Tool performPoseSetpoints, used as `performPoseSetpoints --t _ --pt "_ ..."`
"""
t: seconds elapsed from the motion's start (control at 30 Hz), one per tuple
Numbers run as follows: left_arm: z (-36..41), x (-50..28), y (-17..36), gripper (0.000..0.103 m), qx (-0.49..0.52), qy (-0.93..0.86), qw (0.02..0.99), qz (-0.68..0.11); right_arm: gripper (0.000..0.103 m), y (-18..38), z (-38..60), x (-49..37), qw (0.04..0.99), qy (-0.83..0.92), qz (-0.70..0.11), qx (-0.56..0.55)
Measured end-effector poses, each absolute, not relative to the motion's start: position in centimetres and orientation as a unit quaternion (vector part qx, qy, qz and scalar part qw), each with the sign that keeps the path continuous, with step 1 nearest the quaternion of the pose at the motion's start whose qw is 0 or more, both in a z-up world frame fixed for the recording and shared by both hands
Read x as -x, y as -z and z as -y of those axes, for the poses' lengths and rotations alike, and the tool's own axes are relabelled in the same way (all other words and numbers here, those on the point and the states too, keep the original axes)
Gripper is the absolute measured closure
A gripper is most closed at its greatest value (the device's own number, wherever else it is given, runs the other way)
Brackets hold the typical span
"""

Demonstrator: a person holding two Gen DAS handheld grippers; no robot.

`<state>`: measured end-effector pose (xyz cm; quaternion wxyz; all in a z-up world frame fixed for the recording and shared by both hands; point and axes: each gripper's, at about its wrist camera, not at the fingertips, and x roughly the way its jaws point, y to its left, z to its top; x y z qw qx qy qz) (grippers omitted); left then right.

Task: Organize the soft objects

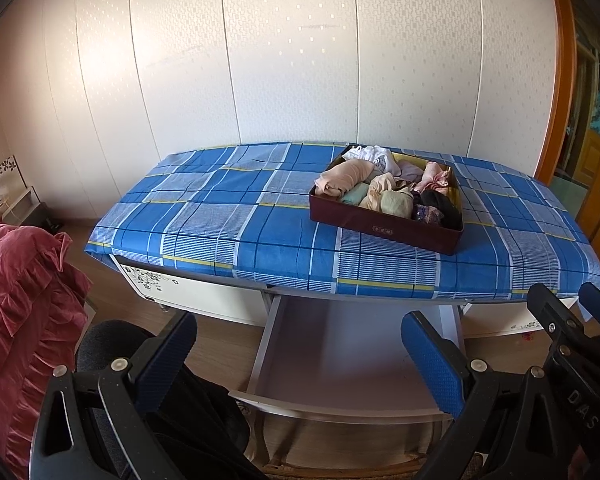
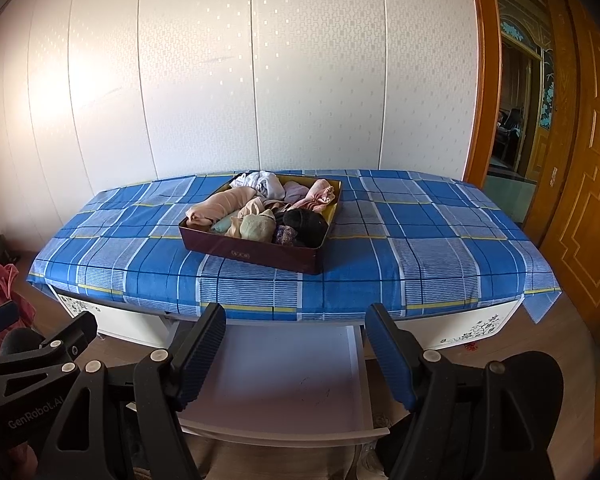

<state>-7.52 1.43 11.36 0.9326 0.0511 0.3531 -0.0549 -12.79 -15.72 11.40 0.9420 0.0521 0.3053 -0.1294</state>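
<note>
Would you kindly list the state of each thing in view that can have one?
Drawer: pulled out, nothing in it.
Box: lidless, full of rolled soft items, on the table.
Tablecloth: spread over the table.
Left gripper: open, holding nothing.
Right gripper: open, holding nothing.
Door: open.

Left wrist view. The left gripper (image 1: 298, 356) occupies the foreground, jaws spread wide with nothing between its blue pads (image 1: 168, 356). Beyond them, an open white drawer (image 1: 340, 344) projects from under the bench (image 1: 204, 300), which is covered by a blue plaid cloth (image 1: 228, 216). A dark red box (image 1: 384, 230) rests on the cloth toward the right, packed with rolled soft garments (image 1: 384, 192) in beige, pink, green, white and black. The right gripper (image 1: 580, 320) enters at the lower right edge. A red ruffled fabric (image 1: 24, 300) lies at left.
</note>
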Motion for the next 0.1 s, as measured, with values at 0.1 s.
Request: performPoseSetpoints --t 0.1 --pt "-1.44 7.53 -11.36 0.000 -0.053 0.055 0.933 -0.353 0.030 -11.32 15.79 12.65 0.941 0.129 -0.308 -0.054"
